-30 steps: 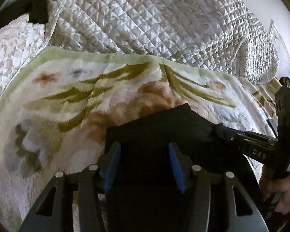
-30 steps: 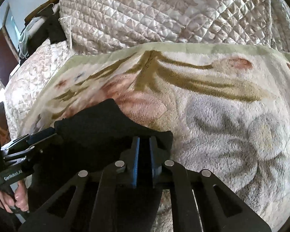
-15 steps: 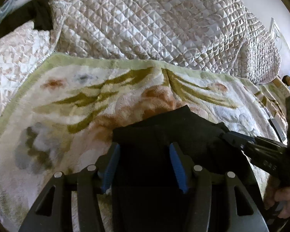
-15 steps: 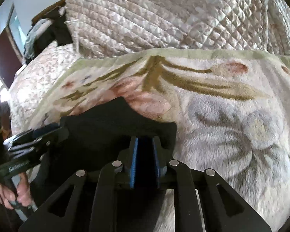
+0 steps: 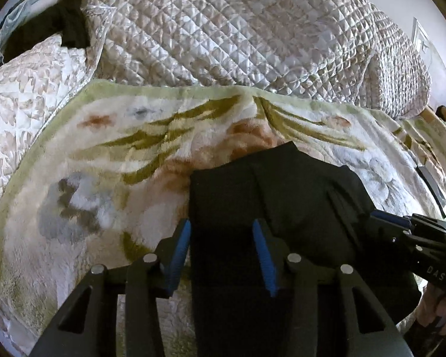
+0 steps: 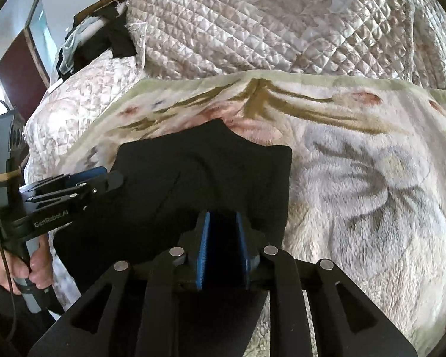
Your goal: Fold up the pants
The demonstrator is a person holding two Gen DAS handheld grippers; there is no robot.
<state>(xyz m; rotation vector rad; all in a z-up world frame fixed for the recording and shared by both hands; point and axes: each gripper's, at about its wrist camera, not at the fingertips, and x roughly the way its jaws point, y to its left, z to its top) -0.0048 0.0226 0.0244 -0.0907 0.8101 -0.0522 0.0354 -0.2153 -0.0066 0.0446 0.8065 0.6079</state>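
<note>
Two matching black handheld grippers, blue pads on the fingers

Both the left gripper [image 5: 221, 233] and the right gripper [image 6: 221, 226] are built from black plastic linkage arms with triangular cutouts and round silver screw heads at the pivots, and the fingers [image 5: 180, 247] carry ribbed bright-blue pads. From the side, the left one has "GenRobot.AI" in pale lettering along the arm, a grey handle, a thin black cable hanging down and a tan band wrapped round the upright body. The right one shows white letters "DAS" on its black arm.
</note>
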